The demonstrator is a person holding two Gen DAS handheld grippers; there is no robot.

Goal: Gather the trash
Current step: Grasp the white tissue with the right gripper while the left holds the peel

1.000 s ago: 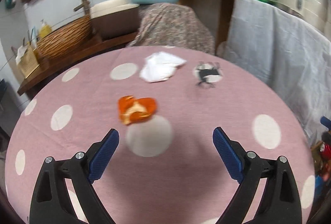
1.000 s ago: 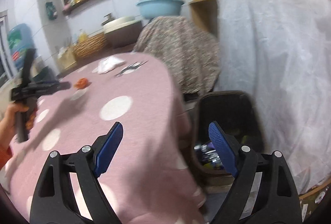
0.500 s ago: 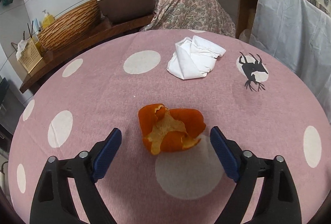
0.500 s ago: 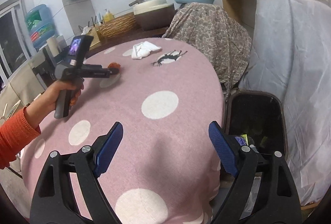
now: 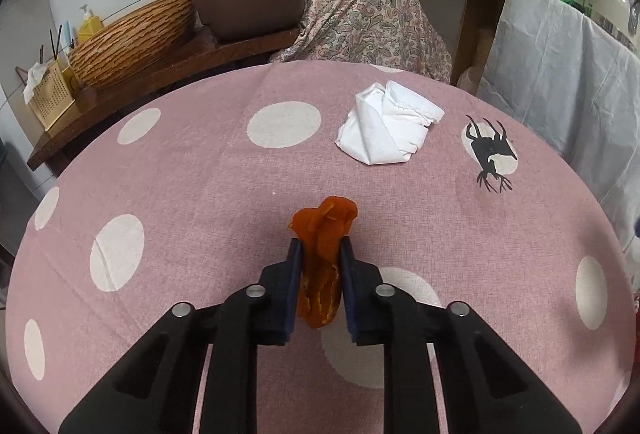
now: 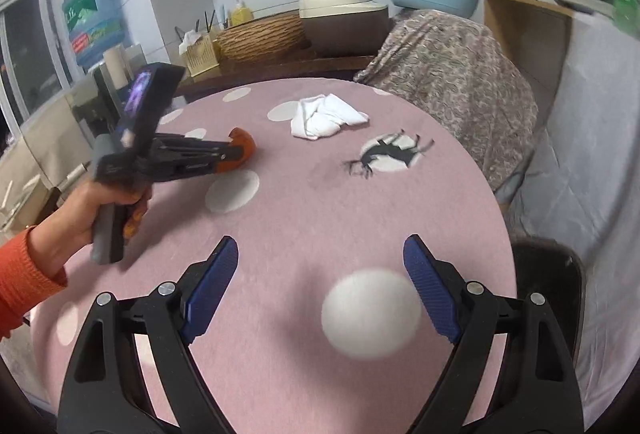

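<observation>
My left gripper [image 5: 320, 254] is shut on an orange peel [image 5: 325, 234], squeezed between the blue pads just above the pink dotted tablecloth [image 5: 200, 193]. In the right wrist view the left gripper [image 6: 236, 149] shows with the peel [image 6: 245, 145] at its tip. A crumpled white tissue [image 5: 386, 129] lies farther back on the table; it also shows in the right wrist view [image 6: 326, 115]. My right gripper [image 6: 320, 274] is open and empty over the table's near right part.
A dark trash bin [image 6: 548, 274] stands on the floor at the table's right edge. Behind the table are a paisley-covered object [image 5: 364, 21], a woven basket [image 5: 132, 41], a brown pot [image 5: 248, 1] and a white-draped counter [image 5: 560, 73].
My left gripper moved forward and closed on the orange peel. My right gripper swung left, from over the bin to over the table, staying open.
</observation>
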